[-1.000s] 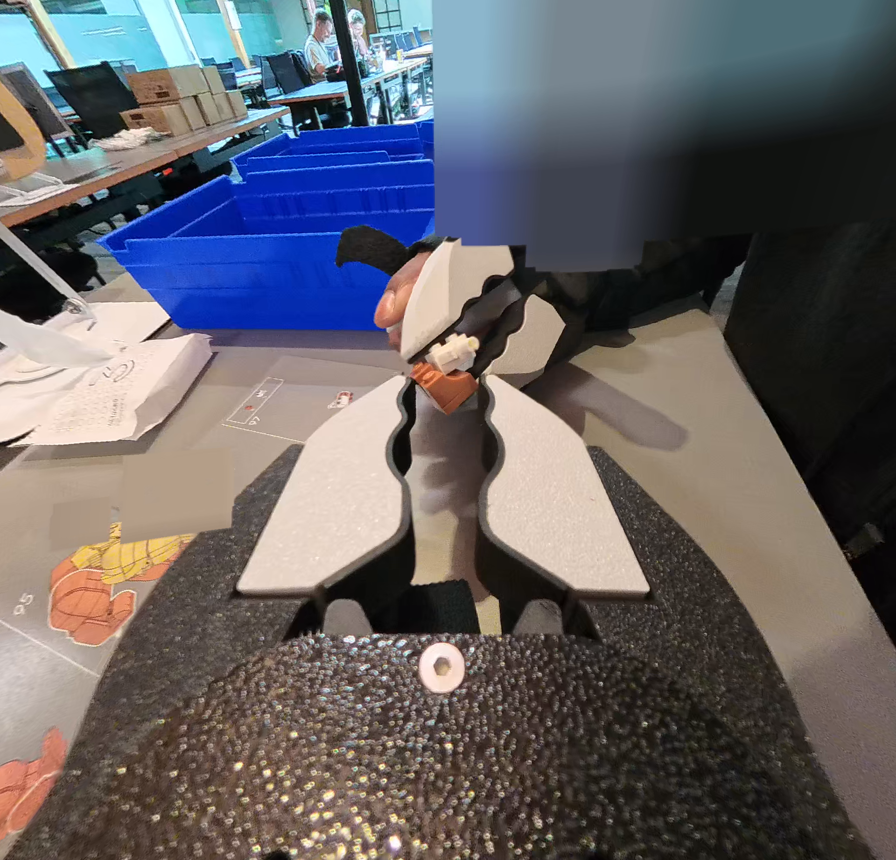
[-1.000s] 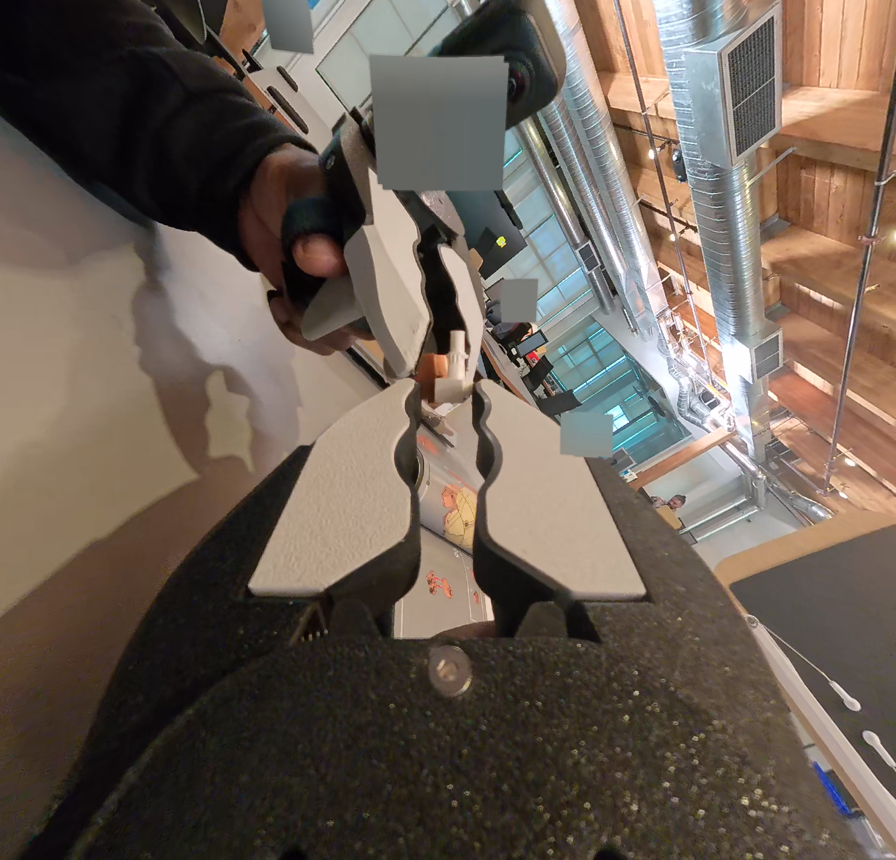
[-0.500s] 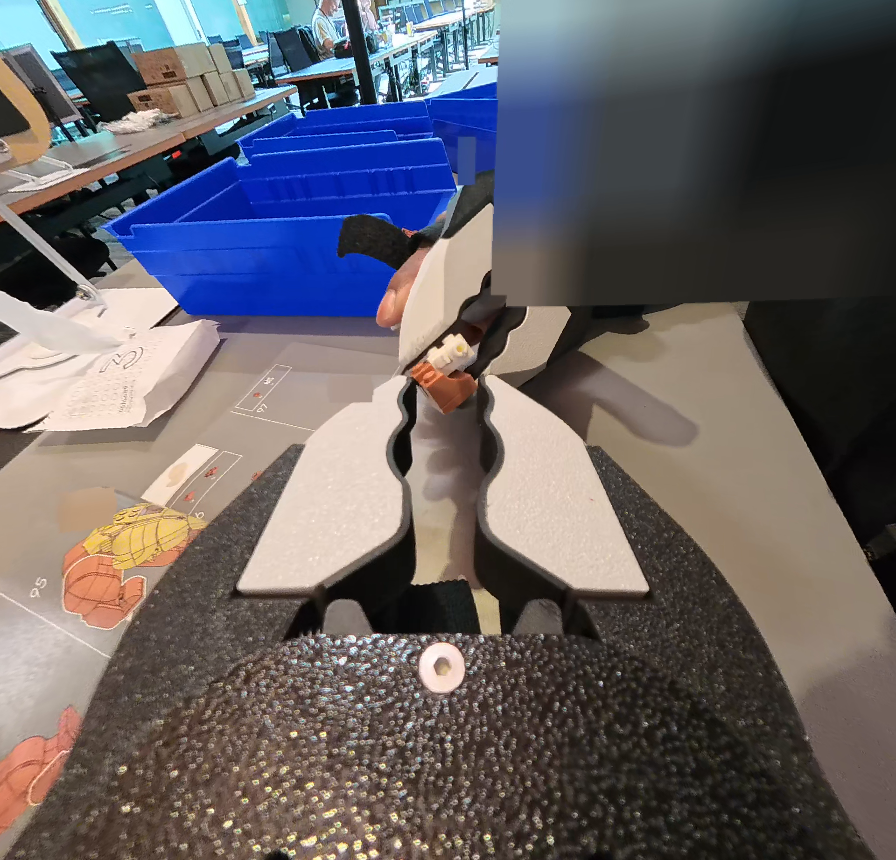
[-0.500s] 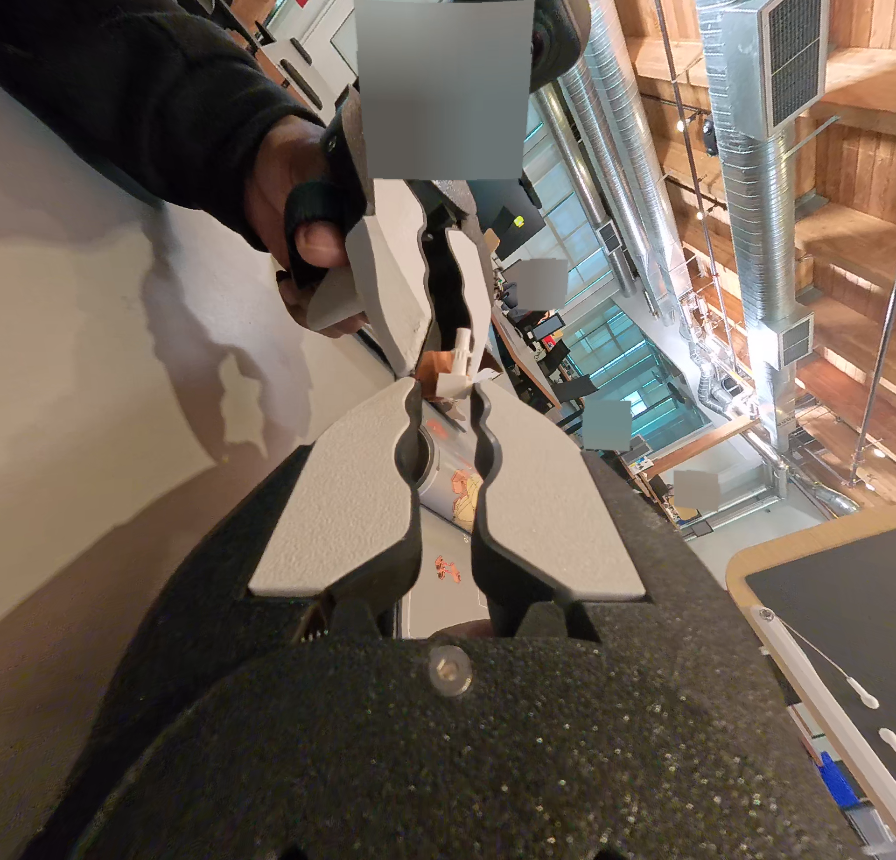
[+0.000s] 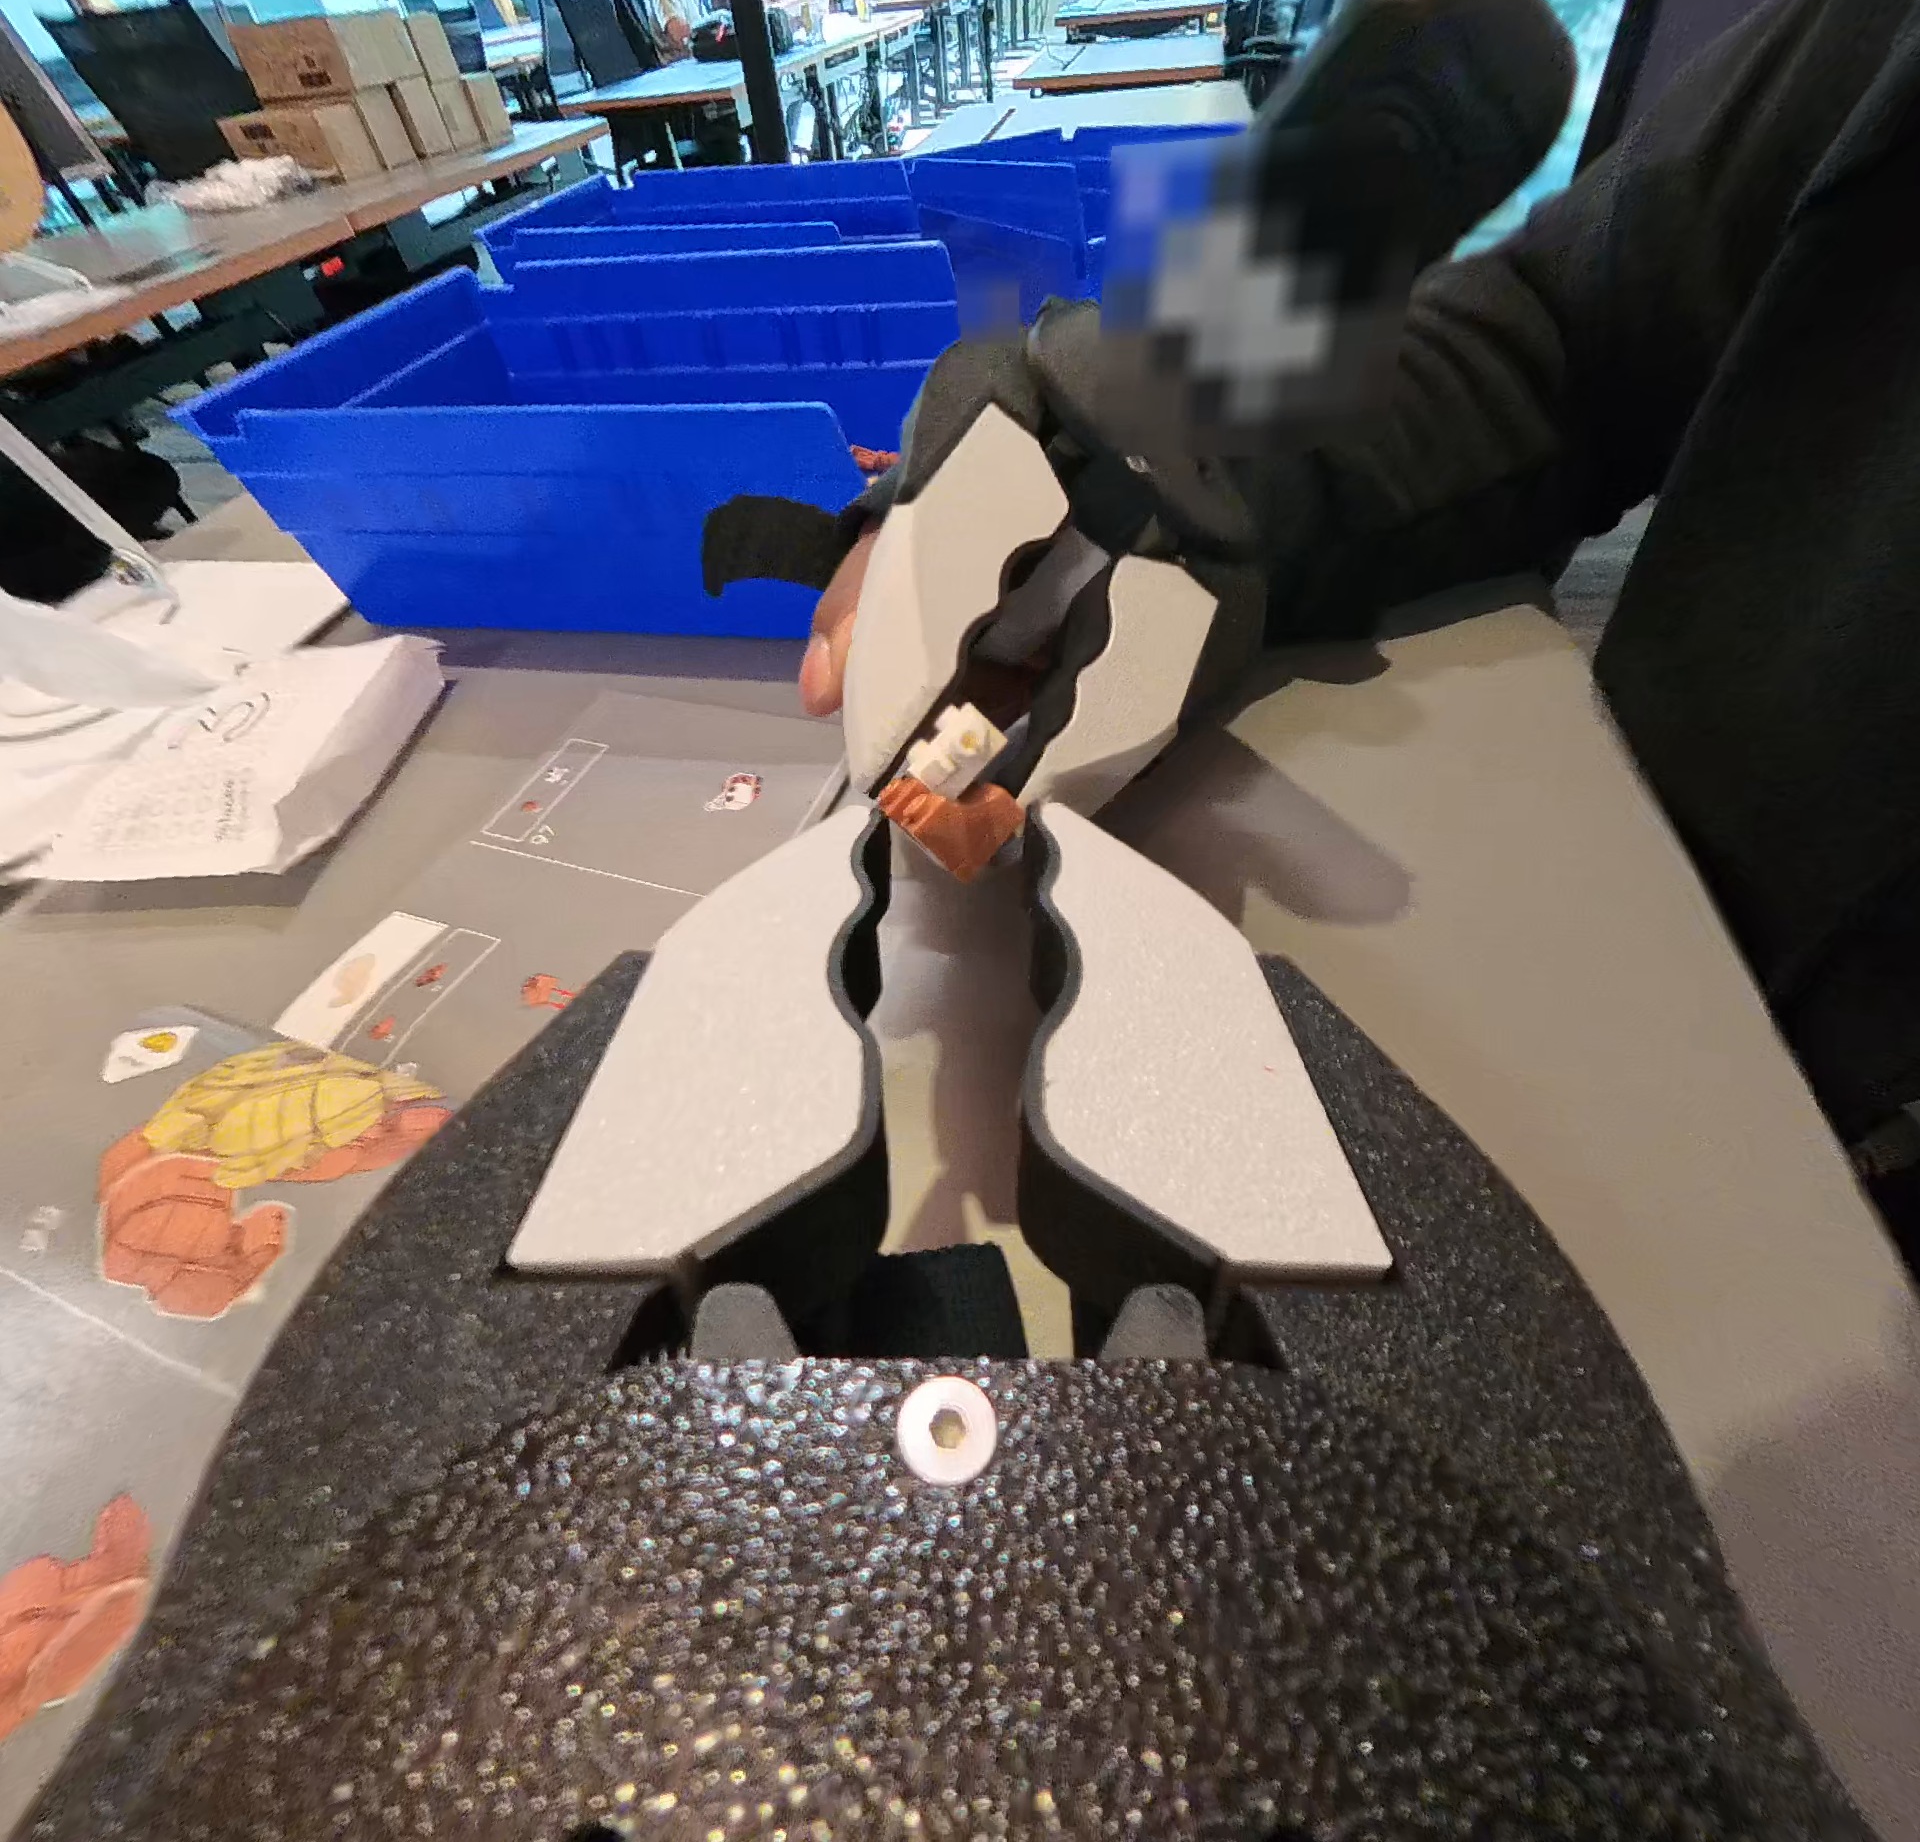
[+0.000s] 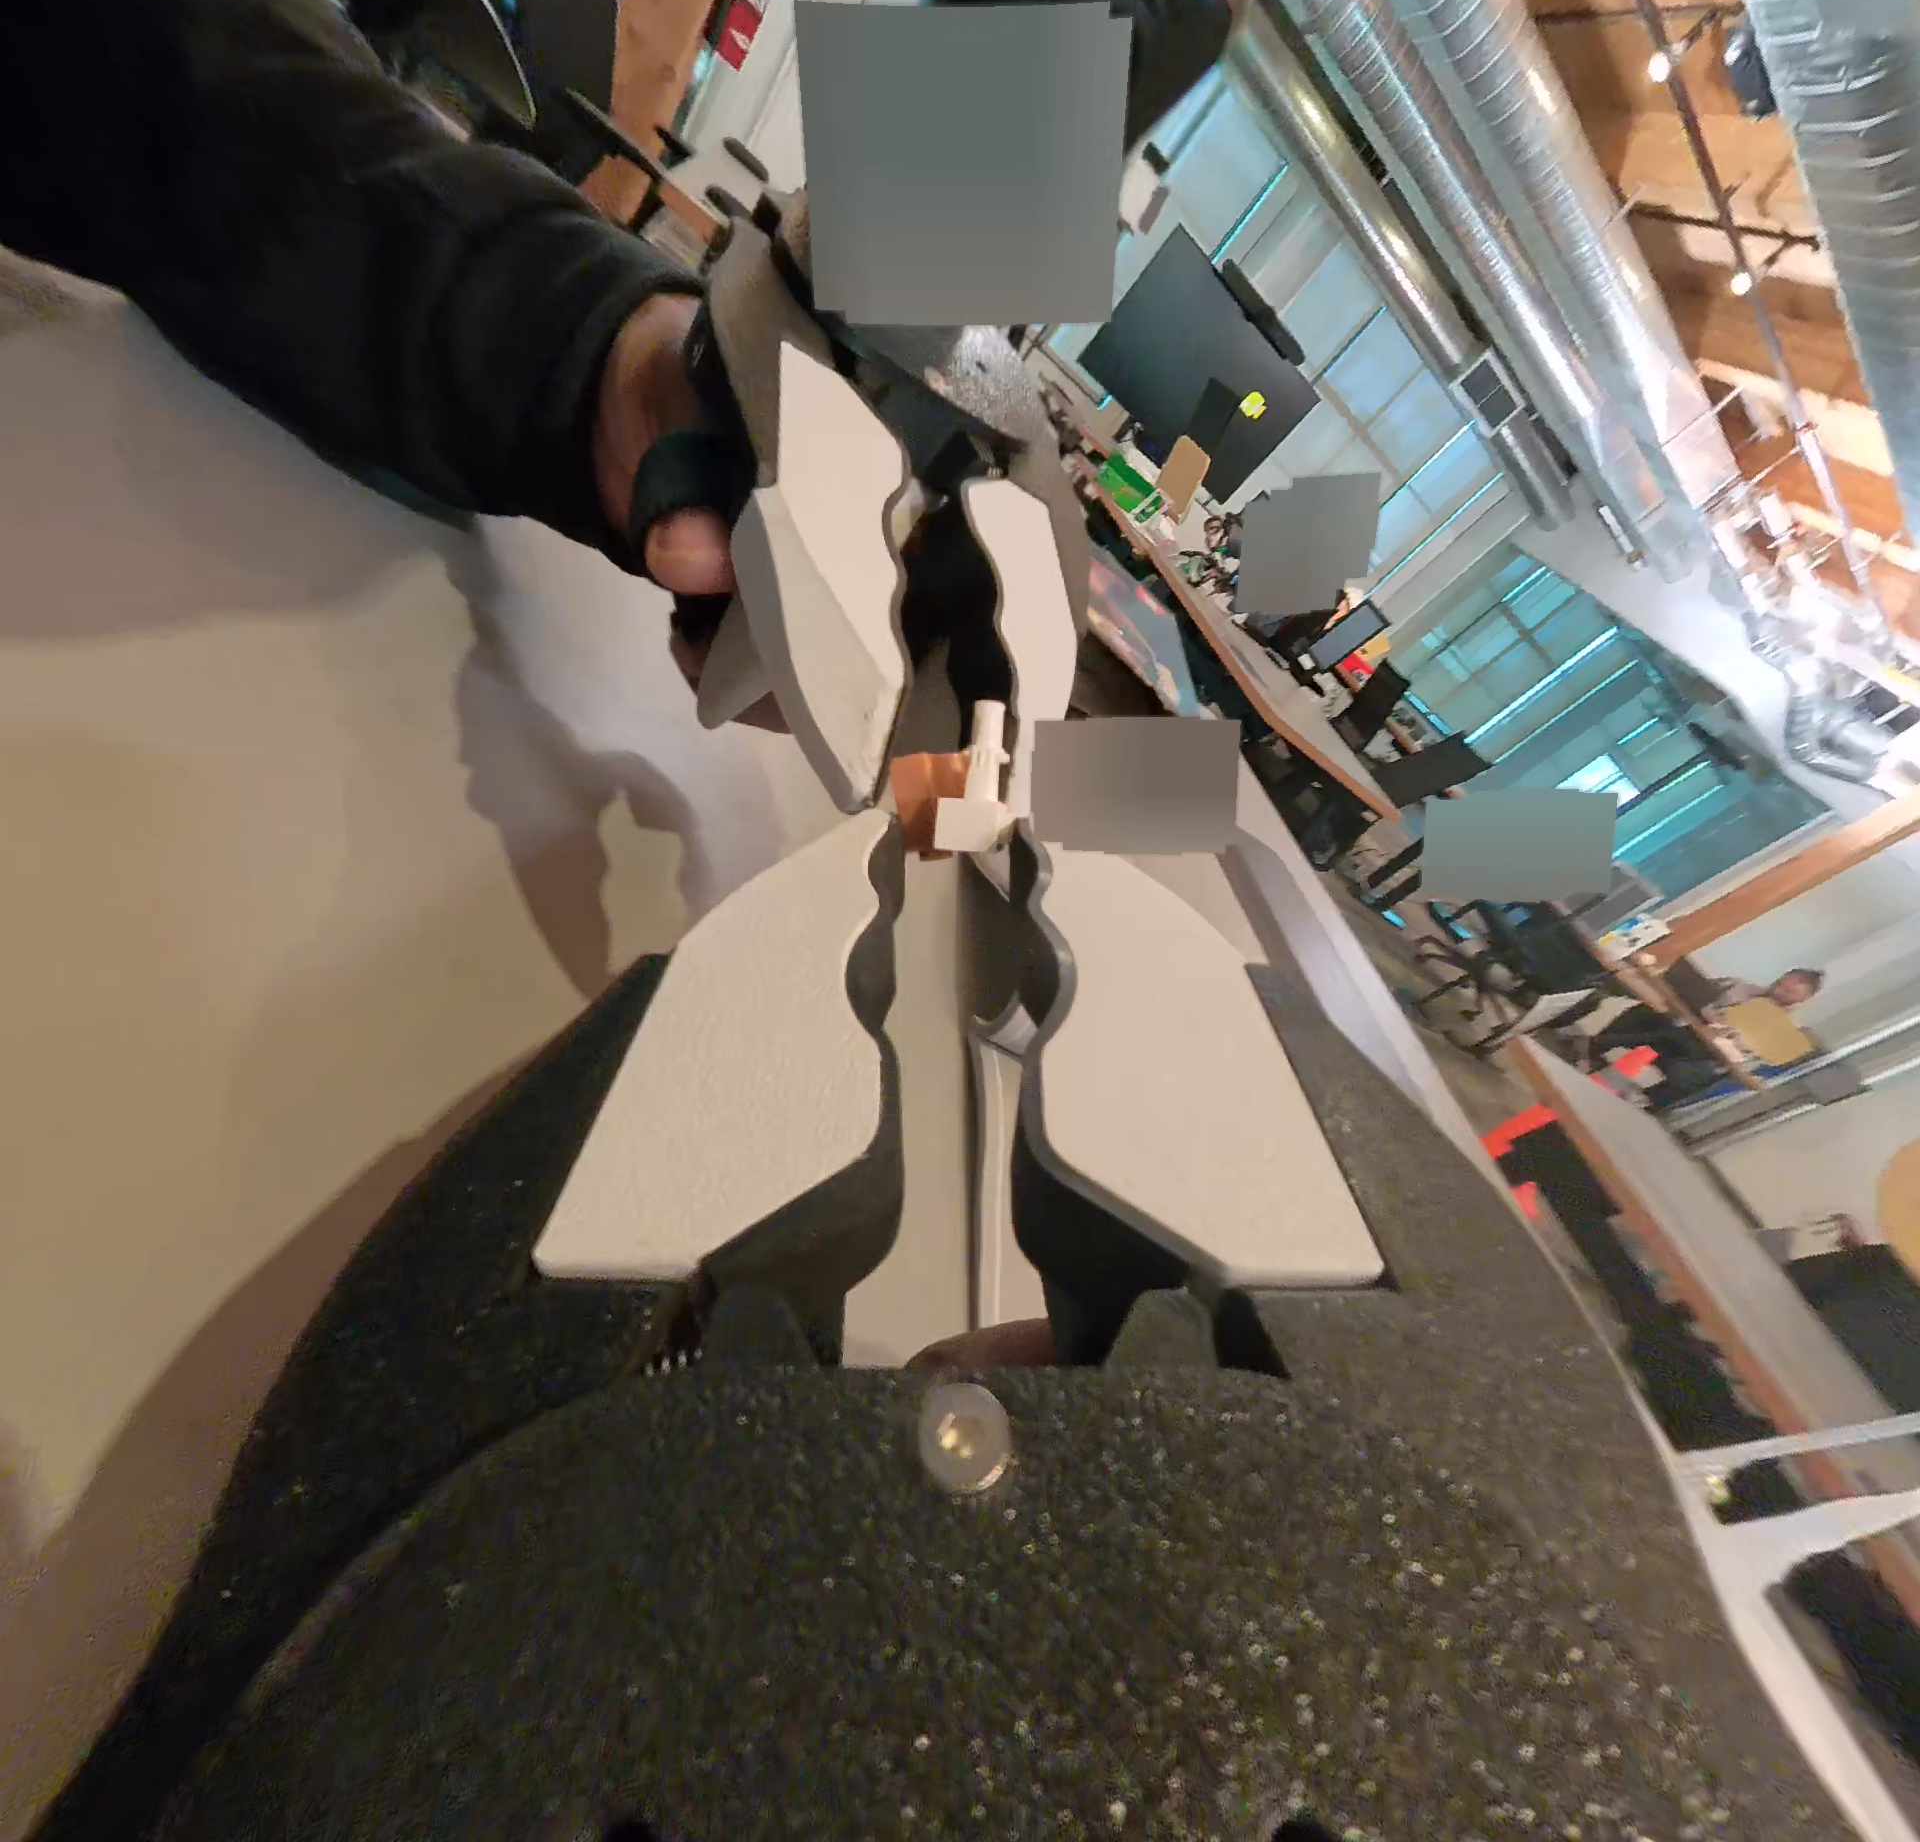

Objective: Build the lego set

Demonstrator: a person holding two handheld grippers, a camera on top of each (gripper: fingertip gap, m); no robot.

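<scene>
Brown brick (image 5: 951,828) | pinched in left gripper (image 5: 954,824) fingers, tilted | right gripper (image 6: 954,828) fingers clamp white piece (image 6: 971,813), peg along them

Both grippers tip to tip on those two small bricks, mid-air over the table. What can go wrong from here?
1. The left gripper pinches the brown brick only at its fingertips; a twist may pop it out.
2. The white piece sits at the tips of the right gripper too; an off-axis push could slip it.
3. Anything dropped lands on the table or printed sheet, and may bounce away.
</scene>
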